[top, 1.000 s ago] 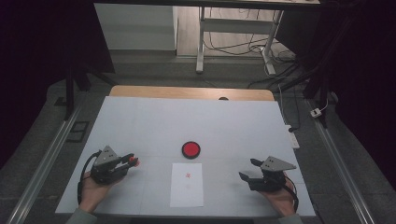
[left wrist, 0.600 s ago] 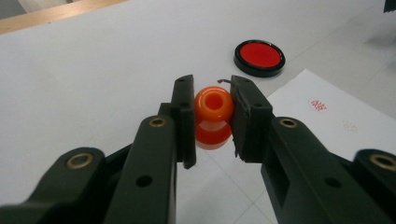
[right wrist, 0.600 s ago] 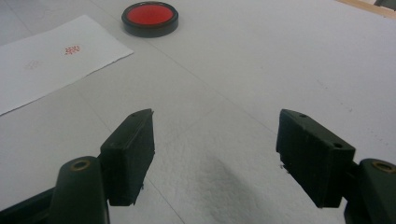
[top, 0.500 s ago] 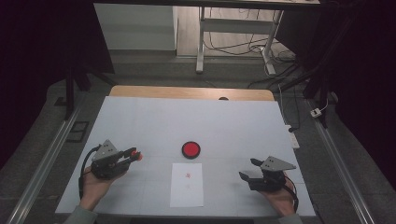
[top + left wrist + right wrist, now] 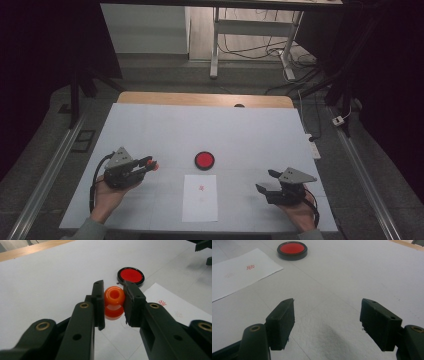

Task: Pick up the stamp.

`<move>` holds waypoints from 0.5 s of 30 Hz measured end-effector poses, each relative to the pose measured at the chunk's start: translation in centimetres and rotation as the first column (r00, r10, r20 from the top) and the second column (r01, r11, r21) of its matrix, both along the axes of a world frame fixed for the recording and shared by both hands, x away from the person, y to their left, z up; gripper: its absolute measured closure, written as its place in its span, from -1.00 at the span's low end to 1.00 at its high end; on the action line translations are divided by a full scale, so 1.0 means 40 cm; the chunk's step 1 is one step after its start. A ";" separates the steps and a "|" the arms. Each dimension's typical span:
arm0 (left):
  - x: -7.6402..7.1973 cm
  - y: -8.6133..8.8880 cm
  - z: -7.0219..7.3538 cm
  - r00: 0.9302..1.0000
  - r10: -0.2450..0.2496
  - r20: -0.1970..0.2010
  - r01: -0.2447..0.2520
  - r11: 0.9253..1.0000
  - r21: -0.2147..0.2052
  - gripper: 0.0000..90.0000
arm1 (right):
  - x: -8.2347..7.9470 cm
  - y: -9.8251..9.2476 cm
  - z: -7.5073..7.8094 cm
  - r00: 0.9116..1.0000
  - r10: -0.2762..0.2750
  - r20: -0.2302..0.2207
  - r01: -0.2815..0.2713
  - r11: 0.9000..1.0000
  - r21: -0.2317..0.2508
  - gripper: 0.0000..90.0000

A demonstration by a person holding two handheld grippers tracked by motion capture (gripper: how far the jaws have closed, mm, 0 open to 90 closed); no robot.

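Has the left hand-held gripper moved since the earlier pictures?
Yes. The left hand-held gripper shifted slightly toward the red pad, holding the orange stamp.

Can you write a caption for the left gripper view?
Left gripper squeezing an orange stamp near a red ink pad.

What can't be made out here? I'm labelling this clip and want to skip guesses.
- Orange stamp in the left gripper: its underside is hidden in the left gripper view, by its own body and the jaws.
- Red marks on the paper sheet: too small to read in the high view, and blurred in both gripper views.
- Red ink pad: whether its surface is wet or dented is too small to tell.
- Right gripper: open, body cut off by the bottom edge.
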State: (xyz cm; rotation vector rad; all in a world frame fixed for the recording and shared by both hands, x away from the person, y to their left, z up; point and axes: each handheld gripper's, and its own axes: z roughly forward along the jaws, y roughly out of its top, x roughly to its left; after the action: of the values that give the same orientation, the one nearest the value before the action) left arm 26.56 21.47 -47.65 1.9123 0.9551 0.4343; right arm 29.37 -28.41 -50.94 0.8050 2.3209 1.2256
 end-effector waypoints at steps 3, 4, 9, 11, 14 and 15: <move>0.003 -0.007 0.002 1.000 -0.006 0.000 0.006 1.000 0.000 0.61 | 0.000 0.001 0.000 1.000 -0.001 0.002 0.001 1.000 -0.004 -0.39; 0.004 -0.009 0.002 1.000 -0.008 0.000 0.008 1.000 0.001 0.61 | 0.000 0.001 0.000 1.000 -0.001 0.002 0.001 1.000 -0.004 -0.39; 0.011 -0.031 0.008 0.999 -0.032 0.002 0.032 0.999 -0.001 0.61 | -0.001 0.001 0.002 1.000 -0.005 0.010 0.005 1.000 -0.005 -0.39; 0.012 -0.035 0.009 0.999 -0.036 0.003 0.036 0.999 0.001 0.61 | -0.001 0.001 0.002 1.000 -0.006 0.009 0.006 1.000 -0.003 -0.39; 0.017 -0.047 0.012 0.999 -0.049 0.001 0.049 0.999 -0.002 0.61 | -0.001 0.000 0.002 1.000 -0.006 0.008 0.006 1.000 0.010 -0.39; 0.019 -0.051 0.012 0.999 -0.051 0.000 0.051 0.999 -0.002 0.60 | -0.001 0.000 0.002 1.000 -0.007 0.008 0.007 1.000 0.010 -0.39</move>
State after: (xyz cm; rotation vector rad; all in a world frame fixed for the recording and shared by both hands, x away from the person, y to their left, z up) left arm 27.31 19.43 -47.15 1.9304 0.9041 0.4035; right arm 29.31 -28.42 -50.85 0.8091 2.3056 1.2359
